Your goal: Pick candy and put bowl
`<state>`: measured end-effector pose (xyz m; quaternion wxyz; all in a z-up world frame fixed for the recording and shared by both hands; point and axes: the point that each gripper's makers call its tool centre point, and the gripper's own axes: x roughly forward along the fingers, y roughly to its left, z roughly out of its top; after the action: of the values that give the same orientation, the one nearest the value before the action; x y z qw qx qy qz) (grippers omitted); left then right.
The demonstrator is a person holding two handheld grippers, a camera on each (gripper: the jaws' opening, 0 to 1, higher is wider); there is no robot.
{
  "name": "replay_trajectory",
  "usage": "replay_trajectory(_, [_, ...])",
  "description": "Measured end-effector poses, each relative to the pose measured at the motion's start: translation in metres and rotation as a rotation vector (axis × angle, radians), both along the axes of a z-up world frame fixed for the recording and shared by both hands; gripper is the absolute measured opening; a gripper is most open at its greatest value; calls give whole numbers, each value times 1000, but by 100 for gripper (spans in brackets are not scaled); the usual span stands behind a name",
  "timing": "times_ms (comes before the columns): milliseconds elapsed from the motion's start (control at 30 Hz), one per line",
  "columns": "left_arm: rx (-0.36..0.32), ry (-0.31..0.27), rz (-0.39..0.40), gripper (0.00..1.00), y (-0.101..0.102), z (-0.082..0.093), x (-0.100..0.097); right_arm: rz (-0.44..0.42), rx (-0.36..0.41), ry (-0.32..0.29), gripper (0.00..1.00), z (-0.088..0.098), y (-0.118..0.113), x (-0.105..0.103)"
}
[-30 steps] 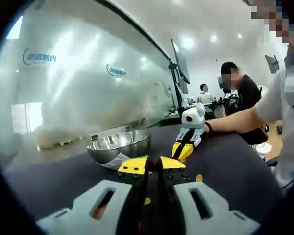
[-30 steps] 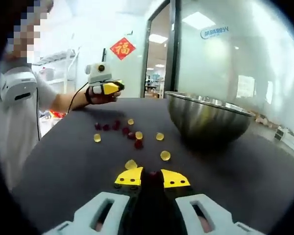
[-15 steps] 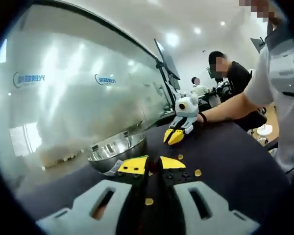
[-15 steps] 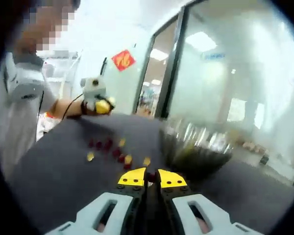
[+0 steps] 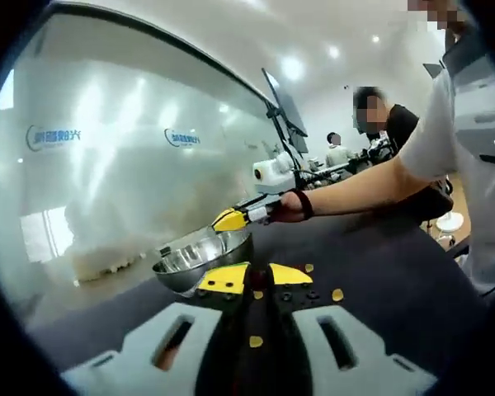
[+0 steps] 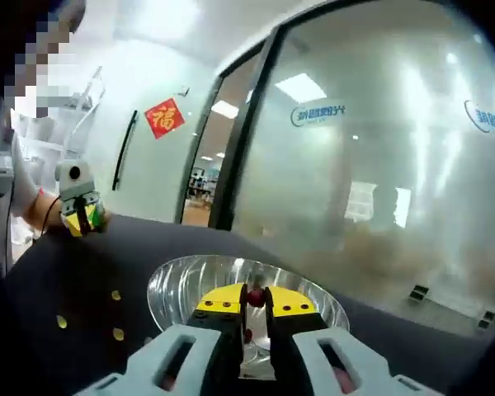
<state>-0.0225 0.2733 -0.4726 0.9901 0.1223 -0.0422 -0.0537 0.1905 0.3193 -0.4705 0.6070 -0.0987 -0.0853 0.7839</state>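
Note:
A steel bowl (image 5: pixel 200 257) stands on the dark table (image 5: pixel 396 272) in front of a frosted glass wall. My right gripper (image 6: pixel 254 297) hovers over the bowl (image 6: pixel 175 279), shut on a small red candy (image 6: pixel 254 294). In the left gripper view the right gripper (image 5: pixel 231 219) reaches in from the right above the bowl's rim. My left gripper (image 5: pixel 256 279) stays low over the table with its jaws shut, and I see nothing held between them. Loose yellow candies (image 5: pixel 337 294) lie near it. In the right gripper view the left gripper (image 6: pixel 81 218) sits far left, with yellow candies (image 6: pixel 115 294) beside the bowl.
The person's arm (image 5: pixel 355 190) stretches across the table from the right. The glass wall (image 5: pixel 132 165) runs along the table's far side, close behind the bowl. Other people sit at desks with a monitor (image 5: pixel 285 103) in the background.
My right gripper has lifted off the table and swung over the bowl with the red candy in it. The left gripper has barely moved.

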Motion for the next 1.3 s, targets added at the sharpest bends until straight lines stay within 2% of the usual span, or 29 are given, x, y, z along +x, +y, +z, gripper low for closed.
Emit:
replay_trajectory(33, [-59, 9, -17, 1, 1, -1, 1, -16, 14, 18, 11, 0, 1, 3])
replay_trajectory(67, [-74, -1, -7, 1, 5, 1, 2, -22, 20, 43, 15, 0, 1, 4])
replay_trajectory(133, [-45, -2, 2, 1, 8, 0, 5, -18, 20, 62, 15, 0, -1, 3])
replay_trajectory(233, [-46, 2, 12, 1, 12, -1, 9, -25, 53, 61, 15, 9, -11, 3])
replay_trajectory(300, [-62, -1, 20, 1, 18, 3, 10, -22, 75, 78, 15, 17, -26, 0])
replay_trajectory(367, [-66, -12, 33, 1, 25, 16, 17, 3, 84, 105, 15, 19, -47, -7])
replay_trajectory(467, [-42, -34, 55, 1, 42, 46, 42, 10, 70, 89, 15, 9, -78, -10])
replay_trajectory(500, [-27, -39, 61, 1, 48, 51, 53, 7, 64, 102, 15, 4, -86, -8])
replay_trajectory(533, [-49, -45, 60, 1, 54, 56, 67, -1, 56, 133, 15, -1, -93, -5])
replay_trajectory(600, [-182, 10, 46, 2, 62, 52, 96, -15, 59, 147, 14, -8, -102, 0])
replay_trajectory(633, [-191, 22, 59, 2, 66, 51, 104, -24, 61, 155, 14, -12, -105, 5])
replay_trajectory(667, [-163, 10, 79, 2, 73, 53, 118, -44, 63, 195, 14, -16, -106, 12])
replay_trajectory(733, [-128, 25, 85, 2, 77, 47, 140, -43, 66, 218, 14, -20, -106, 20])
replay_trajectory(767, [-142, 52, 82, 2, 78, 39, 153, -46, 62, 219, 14, -22, -105, 22])
replay_trajectory(867, [-201, 49, 68, 3, 77, 32, 171, -43, 60, 216, 14, -24, -105, 25])
replay_trajectory(933, [-262, 59, 43, 7, 70, 26, 177, -41, 57, 214, 14, -26, -104, 27])
replay_trajectory(967, [-277, 72, 22, 12, 65, 22, 178, -41, 54, 216, 14, -27, -103, 28])
replay_trajectory(1033, [-259, 76, 13, 19, 62, 19, 180, -34, 56, 226, 14, -26, -102, 27])
replay_trajectory(1100, [-220, 98, 28, 17, 61, 15, 178, -31, 57, 221, 14, -26, -101, 26])
replay_trajectory(1233, [-234, 74, 26, 17, 62, 23, 168, -20, 61, 215, 14, -25, -101, 21])
replay_trajectory(1300, [-252, 39, 8, 17, 58, 33, 149, -20, 62, 210, 14, -25, -102, 21])
